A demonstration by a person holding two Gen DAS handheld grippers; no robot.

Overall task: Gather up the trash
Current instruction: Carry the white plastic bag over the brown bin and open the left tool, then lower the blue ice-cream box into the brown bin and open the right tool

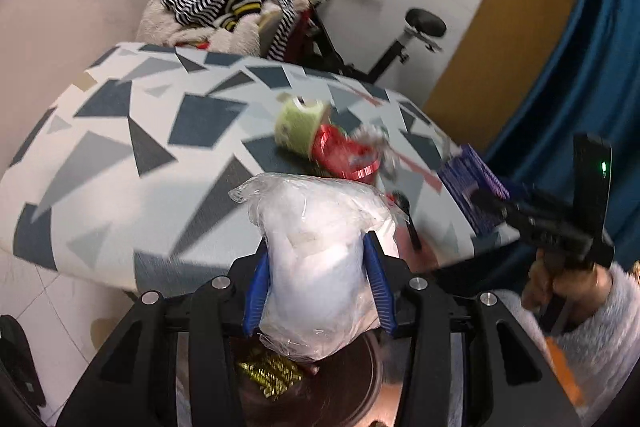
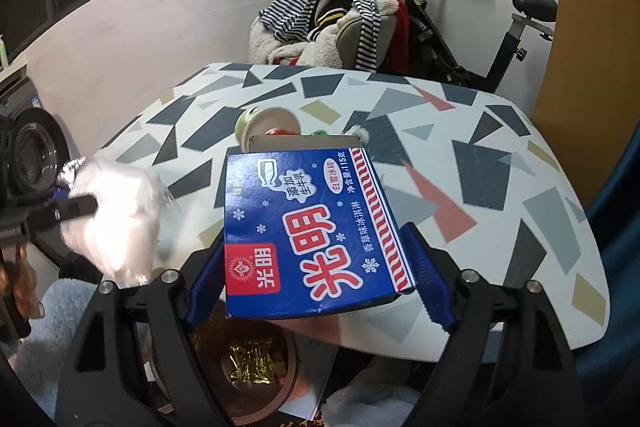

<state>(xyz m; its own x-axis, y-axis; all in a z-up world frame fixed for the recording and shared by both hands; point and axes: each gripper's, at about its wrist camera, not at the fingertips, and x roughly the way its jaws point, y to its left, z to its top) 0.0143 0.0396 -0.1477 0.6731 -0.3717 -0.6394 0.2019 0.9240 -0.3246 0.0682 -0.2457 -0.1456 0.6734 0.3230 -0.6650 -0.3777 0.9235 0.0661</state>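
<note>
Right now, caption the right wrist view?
Right claw grips a blue ice-cream box above the bin.

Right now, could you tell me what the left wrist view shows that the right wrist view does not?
Only the left wrist view shows the red wrapper on the table and the right claw from the side. Only the right wrist view shows the printed face of the blue carton and a washing machine. Both show the clear plastic bag in the left claw, the patterned table and the green cup.
</note>
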